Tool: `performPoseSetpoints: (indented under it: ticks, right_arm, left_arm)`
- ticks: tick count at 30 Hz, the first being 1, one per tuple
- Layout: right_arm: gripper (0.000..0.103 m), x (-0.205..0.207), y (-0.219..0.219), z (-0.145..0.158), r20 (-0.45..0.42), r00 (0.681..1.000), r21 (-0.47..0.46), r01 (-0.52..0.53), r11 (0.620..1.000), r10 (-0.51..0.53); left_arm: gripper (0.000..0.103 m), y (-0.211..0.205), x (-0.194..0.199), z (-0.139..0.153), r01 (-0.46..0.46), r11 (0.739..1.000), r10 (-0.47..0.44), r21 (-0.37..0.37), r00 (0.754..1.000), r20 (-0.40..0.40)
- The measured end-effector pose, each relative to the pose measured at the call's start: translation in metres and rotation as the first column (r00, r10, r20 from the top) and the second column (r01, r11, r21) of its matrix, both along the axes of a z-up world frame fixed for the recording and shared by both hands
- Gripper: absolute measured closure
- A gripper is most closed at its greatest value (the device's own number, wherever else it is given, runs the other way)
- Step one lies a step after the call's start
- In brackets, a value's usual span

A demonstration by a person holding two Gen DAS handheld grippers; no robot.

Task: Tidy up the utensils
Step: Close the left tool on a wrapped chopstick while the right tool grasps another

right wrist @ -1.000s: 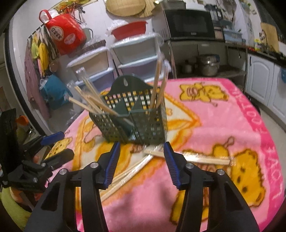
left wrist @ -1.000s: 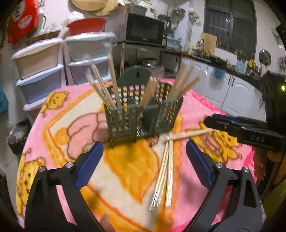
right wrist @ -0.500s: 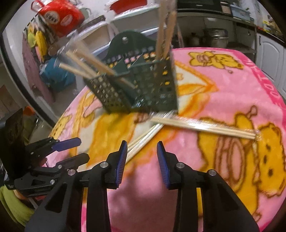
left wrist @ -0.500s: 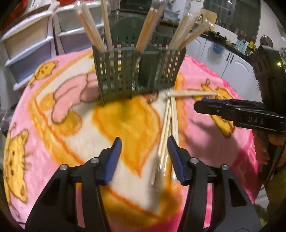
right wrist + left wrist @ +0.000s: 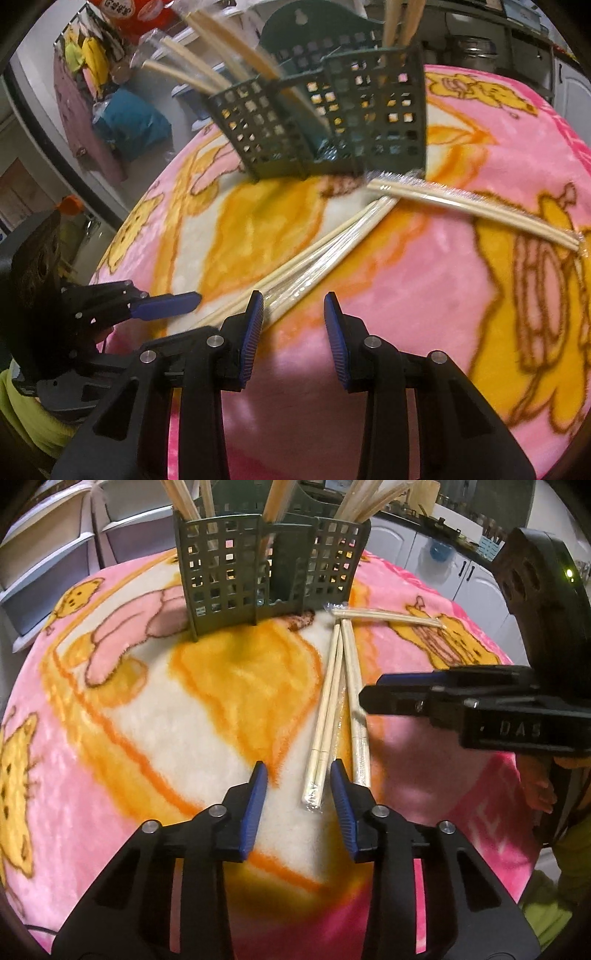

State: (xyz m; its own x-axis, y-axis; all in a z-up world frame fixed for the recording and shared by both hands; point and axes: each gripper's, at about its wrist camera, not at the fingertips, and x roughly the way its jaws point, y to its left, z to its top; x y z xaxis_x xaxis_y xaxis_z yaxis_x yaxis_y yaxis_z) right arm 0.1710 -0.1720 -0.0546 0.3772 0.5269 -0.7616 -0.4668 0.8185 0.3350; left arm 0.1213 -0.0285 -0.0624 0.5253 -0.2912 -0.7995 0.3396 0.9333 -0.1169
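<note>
Three wrapped chopstick pairs lay loose on the pink blanket (image 5: 110,812): two pairs (image 5: 334,709) side by side running away from the left gripper (image 5: 299,805), one crosswise pair (image 5: 388,616) at their far end, just beside the green caddy (image 5: 269,568). Caddy compartments already held upright chopsticks. Left gripper stood with jaws apart, holding nothing, and straddled the near ends of one pair, low over the blanket. Right gripper (image 5: 293,332) was likewise parted and empty, with the long pairs (image 5: 314,254) just beyond its left finger.

Handling, as judged: light, stiff sticks in clear film (glossy, so probably slippery); plush blanket gives underneath, which should let the tips dig under. Best hold looked to be across both sticks near the thick end, squarely, so the pair would not scissor or swing.
</note>
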Motion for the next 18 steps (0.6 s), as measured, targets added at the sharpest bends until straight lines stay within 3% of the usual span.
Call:
performPoseSetpoints:
  ticks: [7,18]
  right_arm:
    - [0.068,-0.010,0.014,-0.005,0.013,1.000,-0.044,0.002,0.999,-0.001]
    - [0.071,-0.039,0.015,-0.008,0.077,0.997,-0.158,0.001,0.987,0.011]
  left_arm:
    - [0.088,0.008,0.003,0.000,-0.020,1.000,0.019,-0.010,1.000,-0.009]
    - [0.090,0.027,0.004,0.007,-0.088,0.993,0.089,-0.076,0.996,0.012]
